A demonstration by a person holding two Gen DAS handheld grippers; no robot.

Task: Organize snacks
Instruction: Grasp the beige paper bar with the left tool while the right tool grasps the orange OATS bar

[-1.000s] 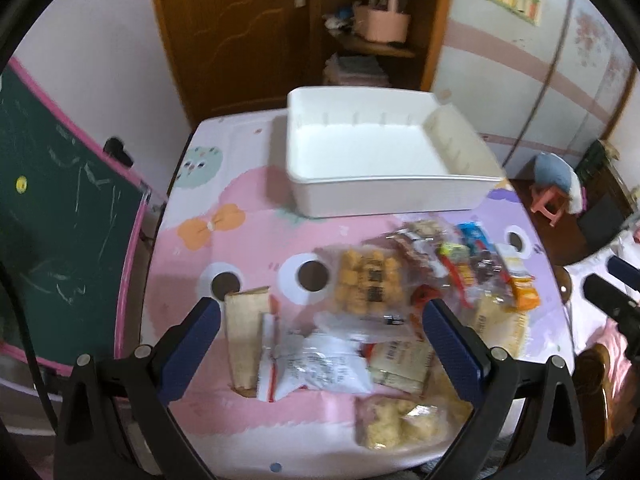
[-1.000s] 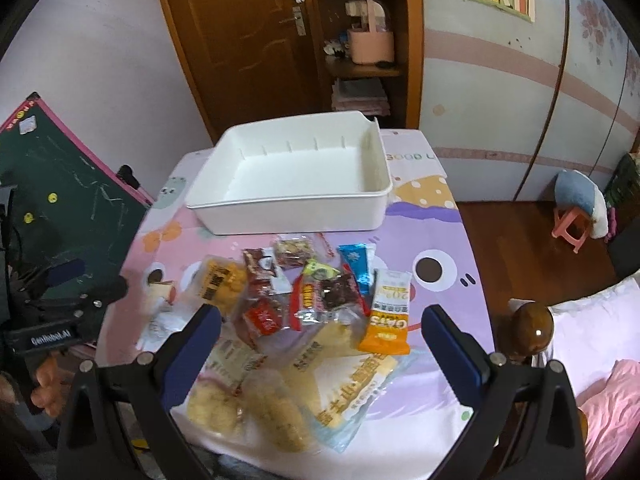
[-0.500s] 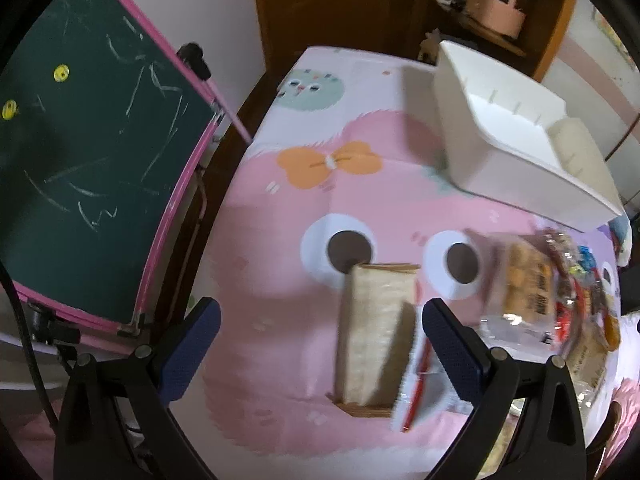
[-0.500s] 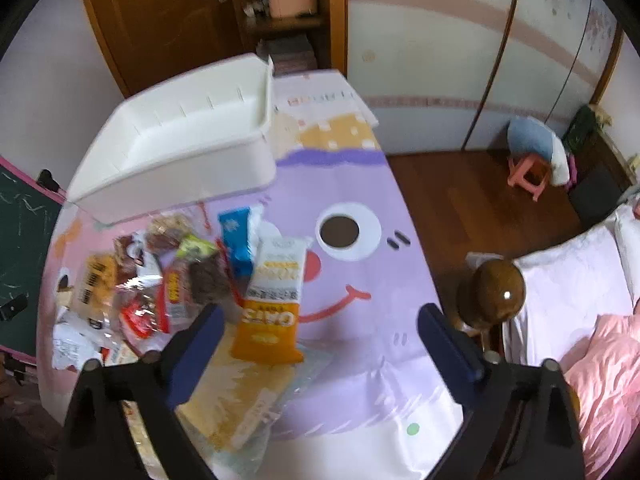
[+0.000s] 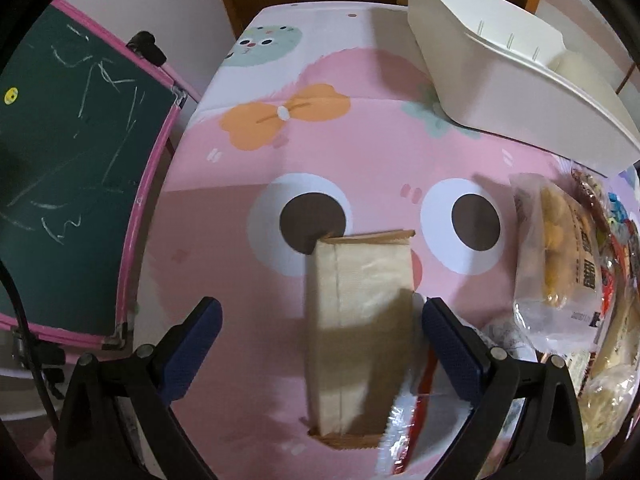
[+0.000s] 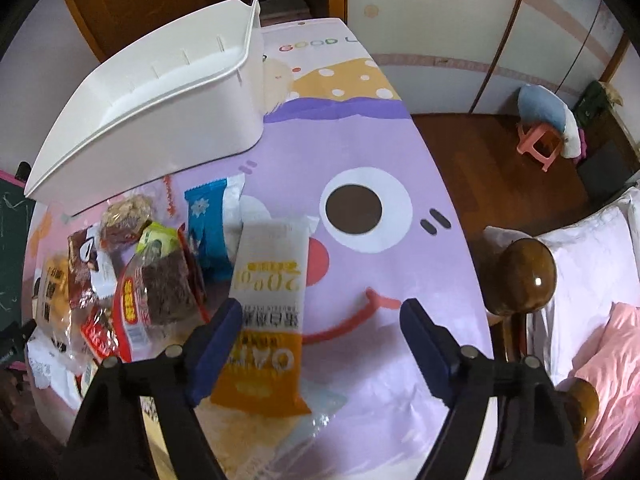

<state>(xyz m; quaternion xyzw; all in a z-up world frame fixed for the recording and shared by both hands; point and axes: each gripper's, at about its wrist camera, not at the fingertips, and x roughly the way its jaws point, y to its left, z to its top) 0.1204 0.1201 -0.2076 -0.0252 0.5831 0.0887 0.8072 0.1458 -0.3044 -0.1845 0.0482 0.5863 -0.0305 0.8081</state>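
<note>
While both point steeply down at the worktop (image 5: 360,128), the left gripper (image 5: 320,344) is spread wide around a tan packet (image 5: 356,320), not touching; the right gripper (image 6: 320,340), closing, straddles an orange-and-white oat packet (image 6: 268,300). The white bin (image 6: 160,108) sits beyond.

Snack packets (image 6: 160,280) lie before the bin (image 6: 160,112) on the table (image 6: 360,152).

Both grippers are pointed steeply downward, the left gripper (image 5: 320,320) held wide open, the right gripper's (image 6: 320,320) jaws being closed.
</note>
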